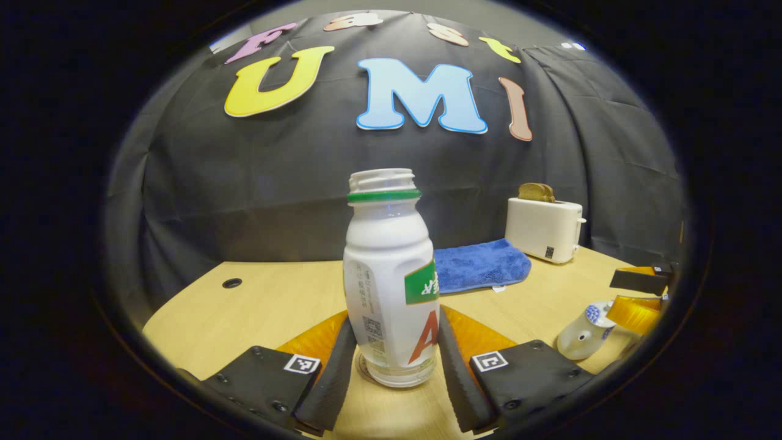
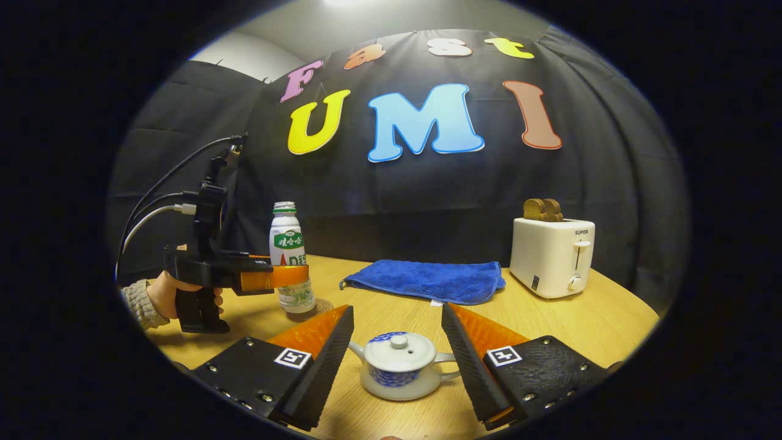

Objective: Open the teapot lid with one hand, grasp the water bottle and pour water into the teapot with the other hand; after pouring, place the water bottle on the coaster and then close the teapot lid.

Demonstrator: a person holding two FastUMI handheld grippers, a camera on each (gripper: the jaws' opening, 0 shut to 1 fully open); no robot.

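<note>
Water bottle [image 1: 391,278]: white, green neck ring, cap off, upright on a round coaster [image 2: 317,305] on the wooden table [image 1: 275,299], toward the left side as seen from the right gripper view. Placed between the fingers of the left gripper [image 1: 394,360], low on the body; fingers close alongside both flanks, firm contact not confirmable from the left gripper view; in the right gripper view [image 2: 292,276] the finger crosses the lower label, contact likewise unclear. Left gripper held by a hand [image 2: 168,293] with a knit cuff, cables running up from the housing. Teapot [image 2: 400,366]: white with blue pattern, lid [image 2: 398,349] seated on top with small knob, spout pointing left and handle right in the right gripper view, resting on the table. Positioned between the fingers of the right gripper [image 2: 397,354], which stand wide apart, a clear gap on either side of the pot, nothing held. Same teapot visible at the right edge of the left gripper view [image 1: 583,333], just beside the right gripper's fingers there. Blue towel [image 2: 427,281]: folded flat, mid-table behind the teapot. Toaster [image 2: 553,256]: white, far right of the table, two browned slices of bread [image 2: 542,209] standing in the slots. Small round hole [image 1: 232,283] in the table top, far left.
</note>
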